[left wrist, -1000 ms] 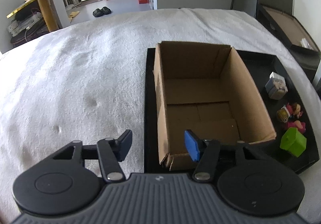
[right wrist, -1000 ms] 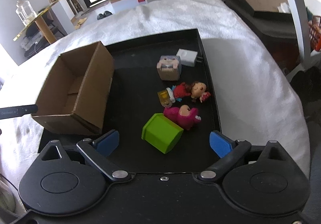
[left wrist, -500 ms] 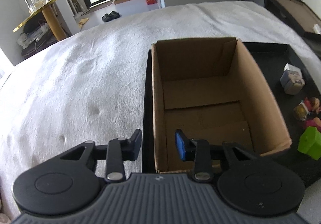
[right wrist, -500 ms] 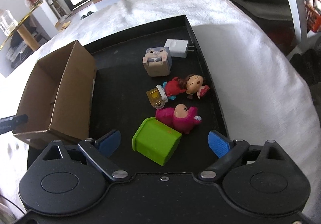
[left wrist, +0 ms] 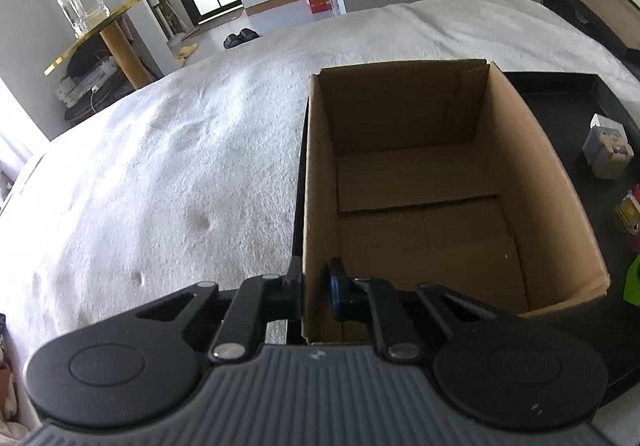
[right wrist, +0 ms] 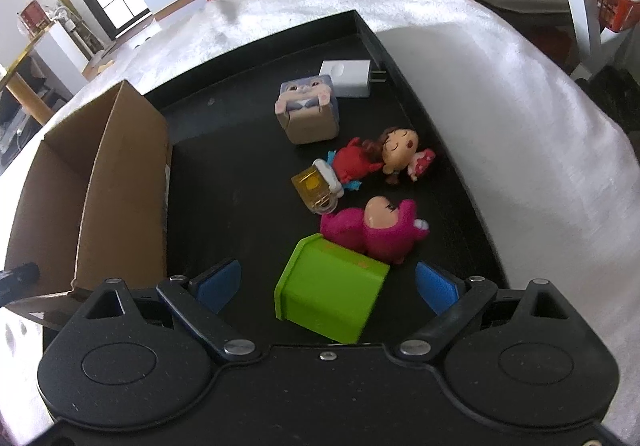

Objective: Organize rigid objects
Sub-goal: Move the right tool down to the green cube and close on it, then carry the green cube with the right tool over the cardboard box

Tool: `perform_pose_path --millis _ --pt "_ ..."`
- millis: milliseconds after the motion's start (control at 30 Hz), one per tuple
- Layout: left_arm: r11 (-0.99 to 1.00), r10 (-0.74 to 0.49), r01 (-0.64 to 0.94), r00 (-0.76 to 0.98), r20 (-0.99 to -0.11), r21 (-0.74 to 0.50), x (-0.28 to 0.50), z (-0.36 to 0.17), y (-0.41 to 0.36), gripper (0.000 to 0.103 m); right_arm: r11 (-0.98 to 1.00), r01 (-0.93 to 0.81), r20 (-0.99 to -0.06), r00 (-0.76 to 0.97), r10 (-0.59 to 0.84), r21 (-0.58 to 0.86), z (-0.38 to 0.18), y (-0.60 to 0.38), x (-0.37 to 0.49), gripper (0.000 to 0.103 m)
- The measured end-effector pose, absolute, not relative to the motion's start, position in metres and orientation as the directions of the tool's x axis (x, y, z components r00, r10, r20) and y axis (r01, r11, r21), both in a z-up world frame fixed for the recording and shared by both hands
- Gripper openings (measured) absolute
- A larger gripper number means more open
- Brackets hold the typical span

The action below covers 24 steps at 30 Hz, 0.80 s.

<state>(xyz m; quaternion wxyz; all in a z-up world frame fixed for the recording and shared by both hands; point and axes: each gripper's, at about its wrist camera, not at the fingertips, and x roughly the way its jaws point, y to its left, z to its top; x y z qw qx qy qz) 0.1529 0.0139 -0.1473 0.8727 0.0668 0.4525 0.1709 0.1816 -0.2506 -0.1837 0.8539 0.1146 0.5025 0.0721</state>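
Note:
An open cardboard box (left wrist: 420,174) stands empty at the left of a black tray (left wrist: 560,94). My left gripper (left wrist: 314,286) straddles the box's near left wall, its jaws closing, one finger outside and the blue pad (left wrist: 336,286) inside against the cardboard. The right wrist view shows the box (right wrist: 120,186) and, on the tray (right wrist: 240,94), a green block (right wrist: 332,294), a pink figure (right wrist: 376,230), a red-dressed doll (right wrist: 380,158), a yellow mug charm (right wrist: 314,186), a bunny cube (right wrist: 308,114) and a white charger (right wrist: 346,76). My right gripper (right wrist: 326,280) is open, its fingers either side of the green block without touching it.
The tray lies on a white fluffy blanket (left wrist: 180,166). A gold side table with a glass jar (left wrist: 82,6) stands far left. An open black case (left wrist: 592,10) sits beyond the tray on the right, and an orange basket (right wrist: 616,6) past the blanket's right edge.
My left jaws have narrowed from wide to nearly together around the box's left wall as the hand came forward and down. My right gripper sank toward the green block, staying open.

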Motion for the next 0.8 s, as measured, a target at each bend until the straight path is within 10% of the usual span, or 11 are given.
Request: perform_pose_path --millis 167,800 --pt "0.931 0.363 -0.233 0.54 -0.759 0.28 0.153 -0.147 0.012 0.011 0.972 -0.023 -0.852 0.477 0.215 0.233 -0.19 -0.242 0.184 0.057" --pt "0.926 0.375 -0.267 0.545 -0.75 0.268 0.153 -0.145 0.003 0.01 0.954 -0.135 -0.771 0.564 0.297 0.268 -0.141 -0.233 0.177 0.056"
